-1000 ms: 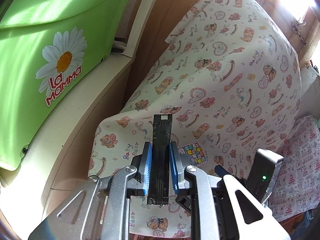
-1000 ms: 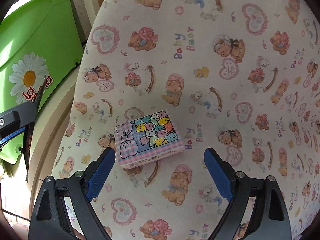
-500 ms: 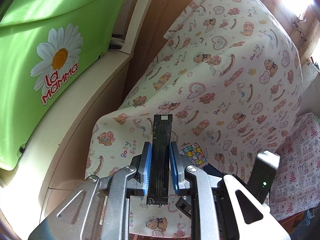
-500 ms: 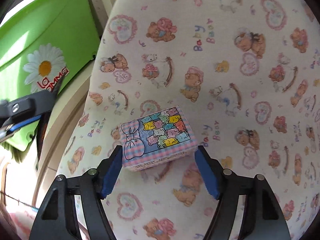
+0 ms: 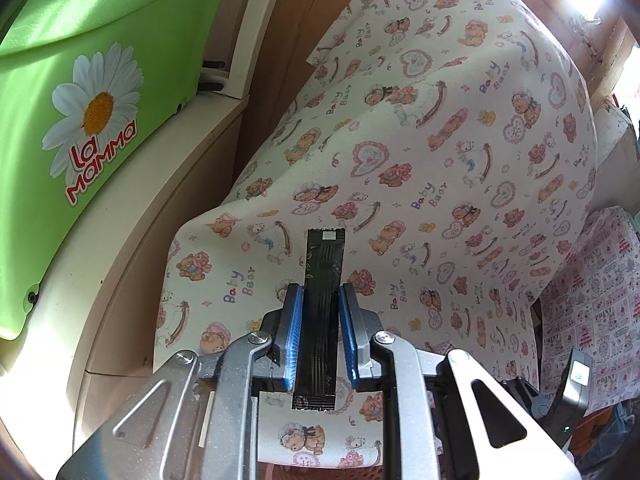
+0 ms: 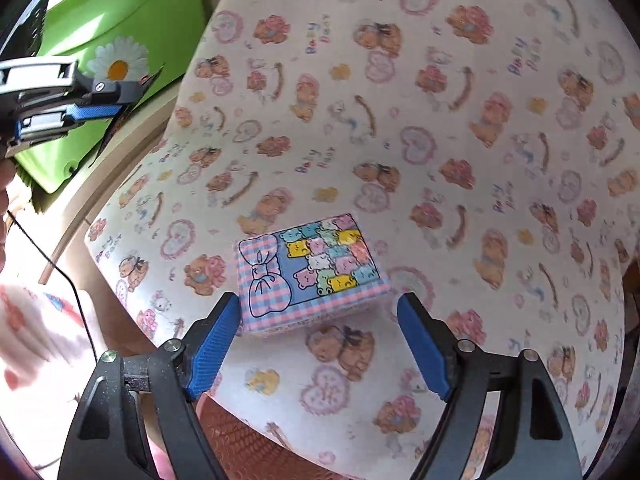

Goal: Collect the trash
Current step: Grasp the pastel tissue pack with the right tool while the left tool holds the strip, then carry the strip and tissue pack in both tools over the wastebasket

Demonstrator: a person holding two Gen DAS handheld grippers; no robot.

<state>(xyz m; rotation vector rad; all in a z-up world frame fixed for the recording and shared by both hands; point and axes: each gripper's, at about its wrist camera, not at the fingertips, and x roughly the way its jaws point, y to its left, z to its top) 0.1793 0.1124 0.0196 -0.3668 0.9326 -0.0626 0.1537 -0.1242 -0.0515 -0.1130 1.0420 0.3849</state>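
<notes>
My left gripper (image 5: 319, 300) is shut on a long black sachet wrapper (image 5: 322, 292), held upright above the bear-print cloth (image 5: 440, 140). It also shows at the far left of the right wrist view (image 6: 96, 110). A small pink-and-blue checked packet with coloured bears (image 6: 310, 272) lies on the cloth. My right gripper (image 6: 318, 312) is open, its blue pads either side of the packet's near edge; the left pad (image 6: 212, 344) is at the packet's corner, the right pad (image 6: 424, 344) a little apart.
A green plastic bin with a daisy and "La Mamma" label (image 5: 80, 120) stands at the left on a cream cabinet (image 5: 132, 232). It also shows in the right wrist view (image 6: 120, 20). A second printed cloth (image 5: 592, 300) lies at the right.
My right gripper has pulled back slightly and its jaws have opened a little wider around the packet. My left gripper holds the wrapper and has drifted slightly.
</notes>
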